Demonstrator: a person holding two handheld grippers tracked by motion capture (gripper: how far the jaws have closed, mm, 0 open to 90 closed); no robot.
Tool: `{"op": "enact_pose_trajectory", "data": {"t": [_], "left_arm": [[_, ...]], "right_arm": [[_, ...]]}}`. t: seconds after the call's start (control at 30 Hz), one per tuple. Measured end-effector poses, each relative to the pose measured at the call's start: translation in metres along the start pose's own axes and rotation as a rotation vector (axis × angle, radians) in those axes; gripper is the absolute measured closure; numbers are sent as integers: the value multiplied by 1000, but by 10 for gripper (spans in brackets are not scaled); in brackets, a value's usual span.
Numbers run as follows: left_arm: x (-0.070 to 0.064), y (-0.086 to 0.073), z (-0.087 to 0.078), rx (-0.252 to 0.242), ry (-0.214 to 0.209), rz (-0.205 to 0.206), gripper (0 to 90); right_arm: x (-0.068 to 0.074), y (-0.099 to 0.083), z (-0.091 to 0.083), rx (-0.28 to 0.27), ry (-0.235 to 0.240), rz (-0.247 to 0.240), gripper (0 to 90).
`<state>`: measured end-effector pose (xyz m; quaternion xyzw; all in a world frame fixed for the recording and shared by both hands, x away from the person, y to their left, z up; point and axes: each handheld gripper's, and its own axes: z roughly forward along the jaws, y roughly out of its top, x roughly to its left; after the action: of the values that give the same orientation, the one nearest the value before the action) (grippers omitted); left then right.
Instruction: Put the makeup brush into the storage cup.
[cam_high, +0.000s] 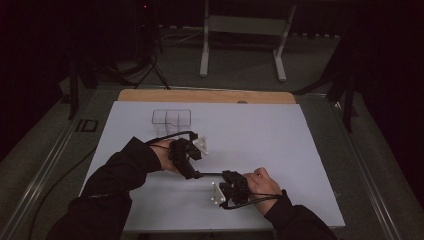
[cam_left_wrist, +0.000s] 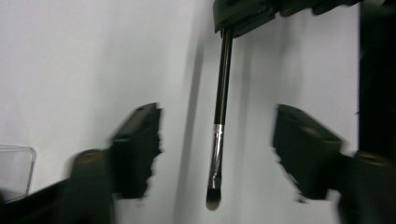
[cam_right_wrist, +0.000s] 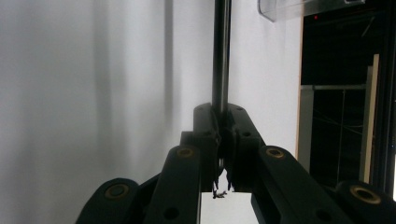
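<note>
In the high view, we find the clear plastic tray (cam_high: 171, 118) on the white table (cam_high: 260, 135) at 11 o'clock from the table's centre, well apart from both hands. The left gripper (cam_high: 192, 172) sits at 7 o'clock from centre, pointing toward 5 o'clock. In the left gripper view, we see the left gripper (cam_left_wrist: 217, 154) with its jaws spread wide, gripping nothing; the makeup brush (cam_left_wrist: 219, 121) hangs between them without touching either, bristle tip at 6 o'clock, handle running up to 12 o'clock. A corner of the clear plastic tray (cam_left_wrist: 16, 168) shows at 8 o'clock.

The right gripper (cam_high: 222, 176) lies at 5 o'clock from centre, its jaws facing 9 o'clock toward the left gripper. In the right gripper view, we see the right gripper (cam_right_wrist: 220, 135) clamped tight on the handle end of the makeup brush (cam_right_wrist: 221, 51), which extends to 12 o'clock.
</note>
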<state>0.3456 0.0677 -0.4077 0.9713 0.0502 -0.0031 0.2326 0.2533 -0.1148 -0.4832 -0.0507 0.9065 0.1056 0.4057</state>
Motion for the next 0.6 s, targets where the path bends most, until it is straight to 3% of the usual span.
{"op": "enact_pose_trajectory", "data": {"t": [0.07, 0.23, 0.27, 0.3, 0.33, 0.4, 0.43, 0.47, 0.5, 0.6], "left_arm": [[-1, -3, -5, -21, 24, 19, 185], [0, -17, -16, -90, 100, 11, 62], [-1, -21, -17, -128, 124, 2, 37], [-1, -21, -17, -128, 124, 2, 27], [0, -29, -24, -161, 135, -3, 27], [0, -36, -28, -196, 141, -13, 27], [0, -39, -30, -202, 148, -19, 27], [0, -43, -32, -214, 160, -28, 27], [0, -49, -34, -230, 177, -59, 27], [-1, -56, -35, -244, 173, -75, 27]], "right_arm": [[-4, -2, -1, -4, 3, 15, 844], [-11, -10, -6, 20, 16, 44, 844], [-12, -12, -7, 26, 18, 59, 844], [-12, -12, -7, 26, 18, 59, 844], [-14, -15, -7, 29, 29, 69, 844], [-20, -24, -12, 26, 48, 135, 844], [-20, -24, -12, 26, 48, 135, 844], [-23, -28, -16, 15, 51, 167, 844], [-25, -30, -18, 8, 54, 189, 844], [-31, -34, -26, -32, 66, 255, 844]]}}
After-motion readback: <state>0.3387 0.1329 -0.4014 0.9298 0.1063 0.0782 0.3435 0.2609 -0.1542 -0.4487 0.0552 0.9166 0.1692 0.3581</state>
